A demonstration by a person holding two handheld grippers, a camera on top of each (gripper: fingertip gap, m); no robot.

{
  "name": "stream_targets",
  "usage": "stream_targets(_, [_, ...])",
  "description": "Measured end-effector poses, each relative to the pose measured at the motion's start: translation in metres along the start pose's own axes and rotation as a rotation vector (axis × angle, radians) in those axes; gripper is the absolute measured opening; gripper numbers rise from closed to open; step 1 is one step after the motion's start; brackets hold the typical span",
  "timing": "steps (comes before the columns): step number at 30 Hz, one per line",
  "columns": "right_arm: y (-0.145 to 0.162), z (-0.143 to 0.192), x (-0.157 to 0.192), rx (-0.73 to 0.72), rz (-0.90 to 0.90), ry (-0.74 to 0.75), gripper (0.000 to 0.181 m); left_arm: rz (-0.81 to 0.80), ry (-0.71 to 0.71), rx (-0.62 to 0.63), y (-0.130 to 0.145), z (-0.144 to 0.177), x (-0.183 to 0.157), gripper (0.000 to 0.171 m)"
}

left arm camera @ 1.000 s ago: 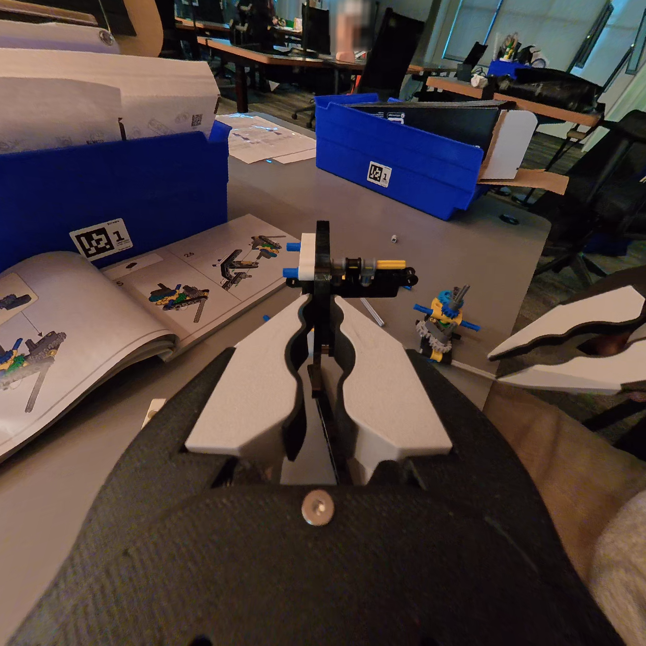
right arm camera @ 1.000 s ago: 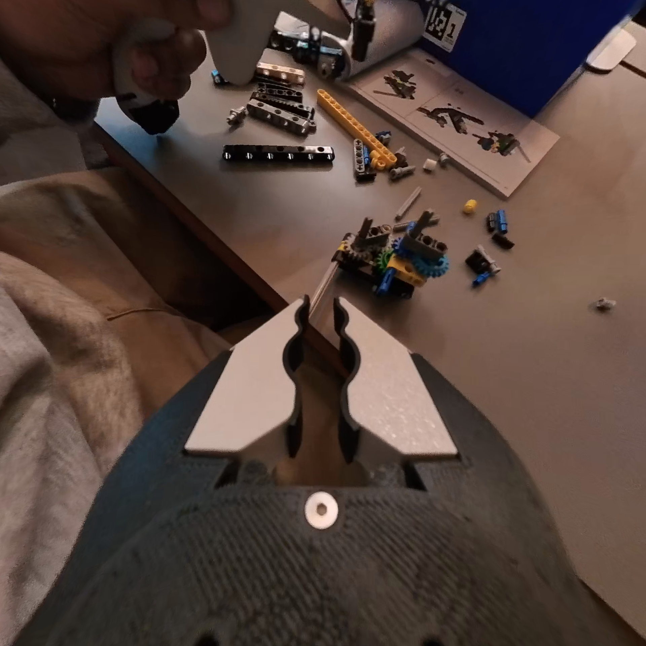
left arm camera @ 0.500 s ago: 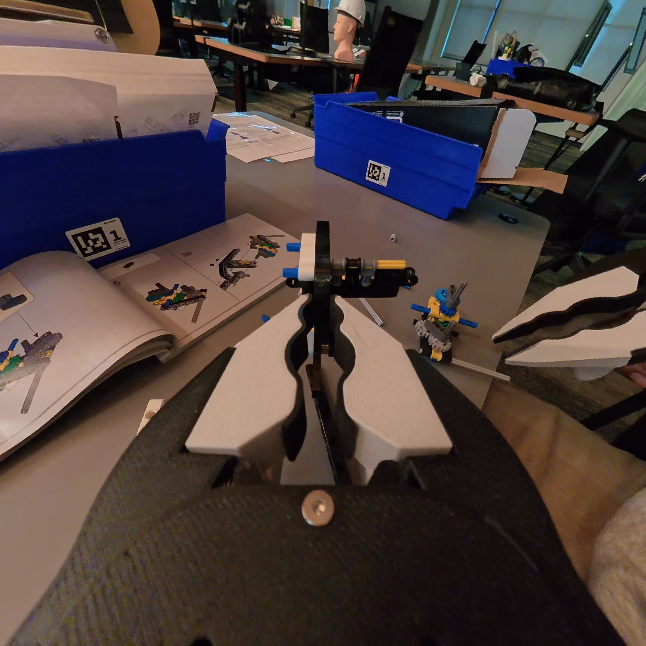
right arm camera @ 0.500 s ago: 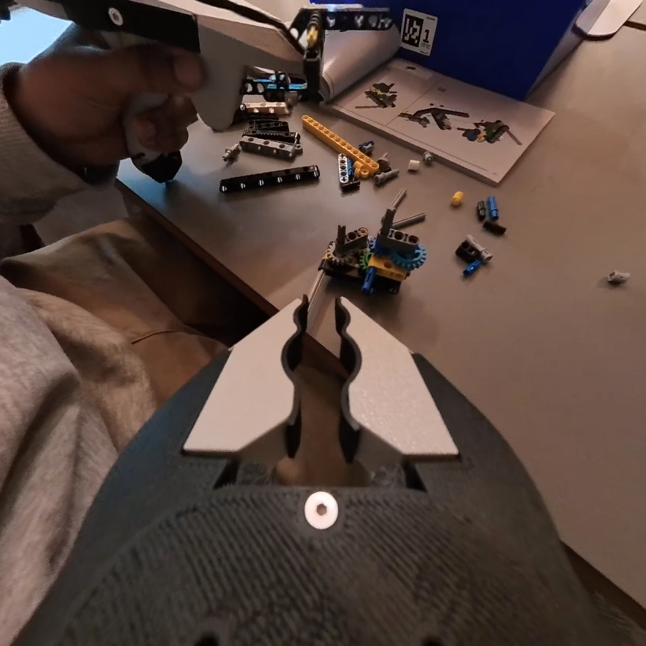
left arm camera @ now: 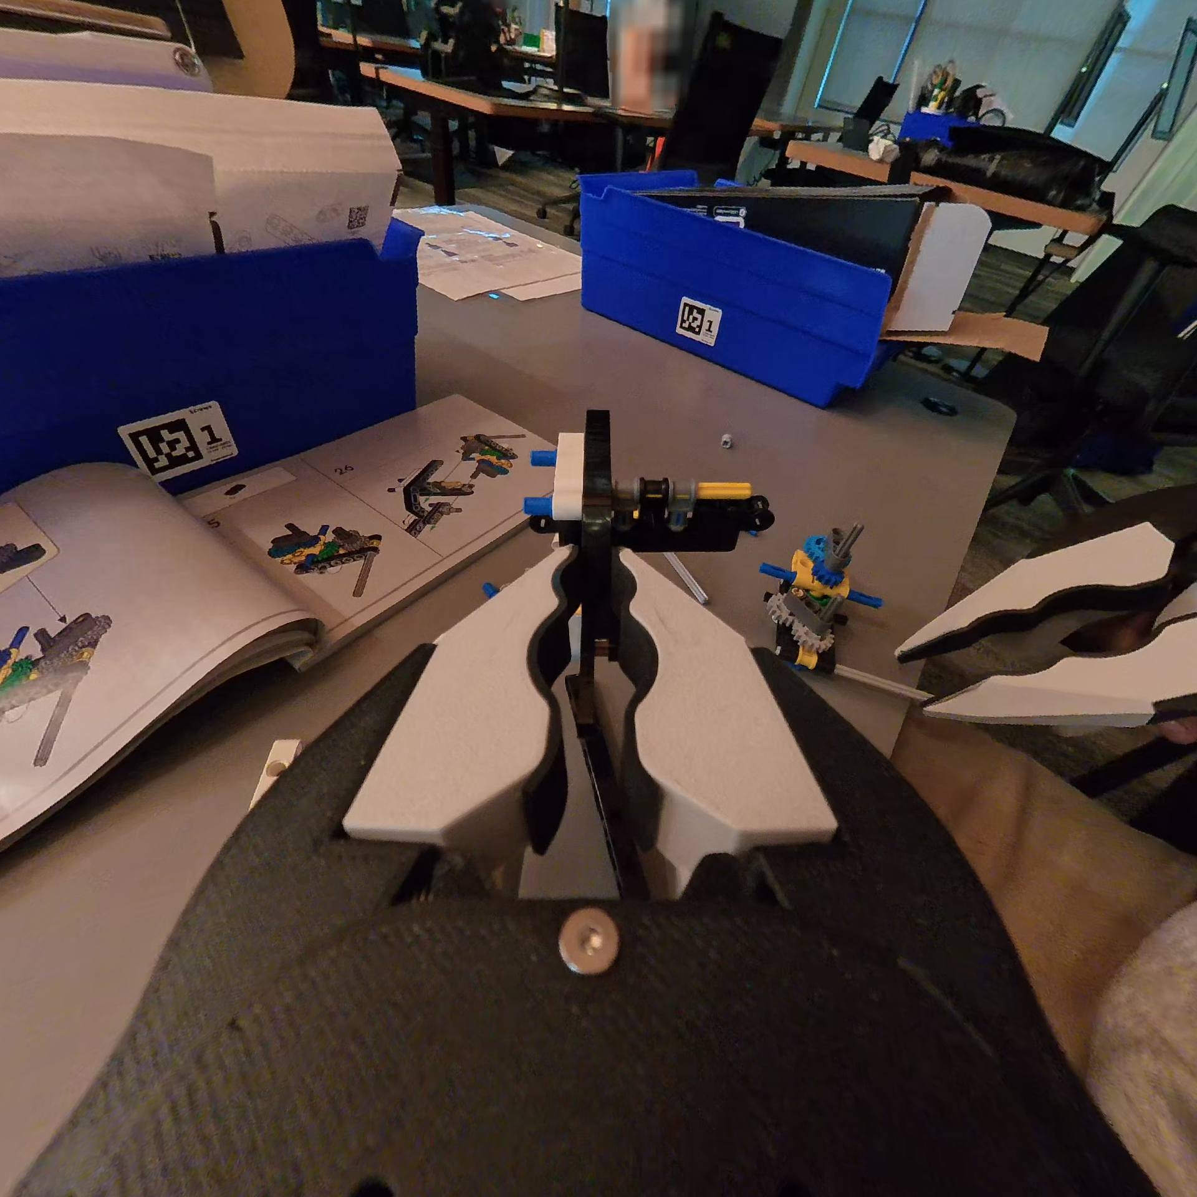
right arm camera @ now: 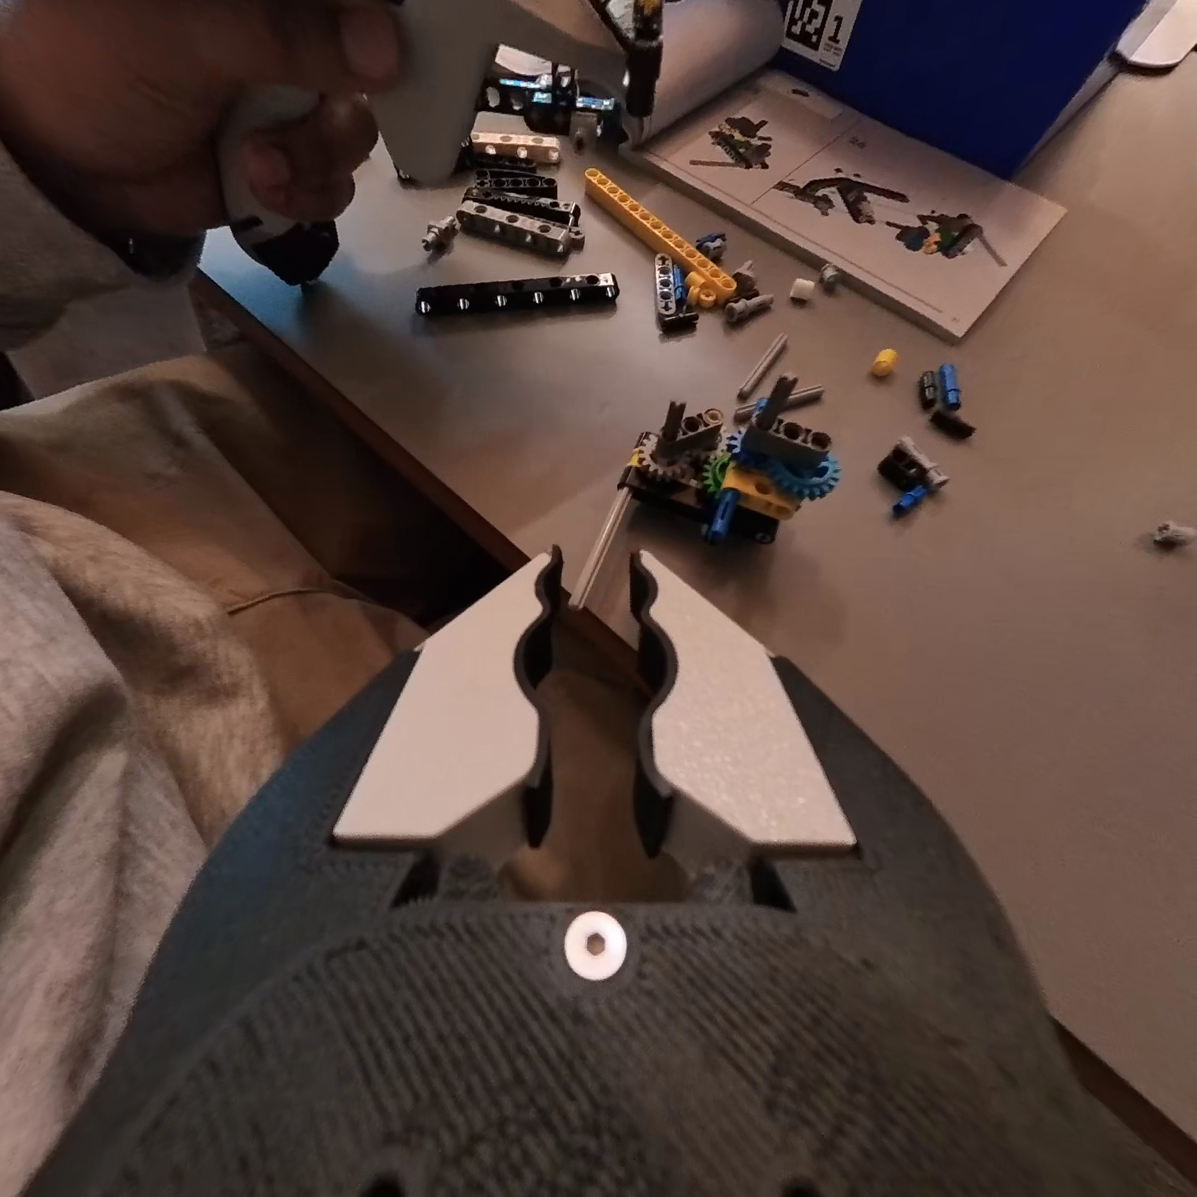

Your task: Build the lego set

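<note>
— Two grippers in view. Status of each?

— My left gripper [left arm camera: 596,563] is clamped on a black beam assembly [left arm camera: 638,505], held raised above the table [left arm camera: 842,453]. My right gripper [right arm camera: 594,570] stands slightly parted at the table edge and holds nothing.

— Location of the remaining parts?

— Gear assembly [right arm camera: 732,469] rests just beyond the right fingertips; its pale rod points between them. Loose beams [right arm camera: 518,295] lie near the open manual [right arm camera: 855,214].

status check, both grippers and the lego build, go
Left gripper shut on black lego subassembly, held above table. Right gripper open, empty, lined up on gear assembly's grey axle. Nothing in the way.
</note>
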State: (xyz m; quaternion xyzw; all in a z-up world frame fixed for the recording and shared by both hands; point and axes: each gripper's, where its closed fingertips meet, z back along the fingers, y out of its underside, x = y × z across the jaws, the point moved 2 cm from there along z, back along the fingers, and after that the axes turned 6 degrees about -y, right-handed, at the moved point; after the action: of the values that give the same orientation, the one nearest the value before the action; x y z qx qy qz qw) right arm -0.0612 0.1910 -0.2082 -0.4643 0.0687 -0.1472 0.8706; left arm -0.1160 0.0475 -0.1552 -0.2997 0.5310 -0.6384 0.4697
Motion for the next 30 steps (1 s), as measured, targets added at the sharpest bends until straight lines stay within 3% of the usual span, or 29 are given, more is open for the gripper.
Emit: stream_targets(30, [0.0020, -0.0029, -0.0056, -0.004, -0.019, 0.031, 0.005, 0.008, 0.005, 0.001, 0.0000, 0.0000, 0.0002, 0.005])
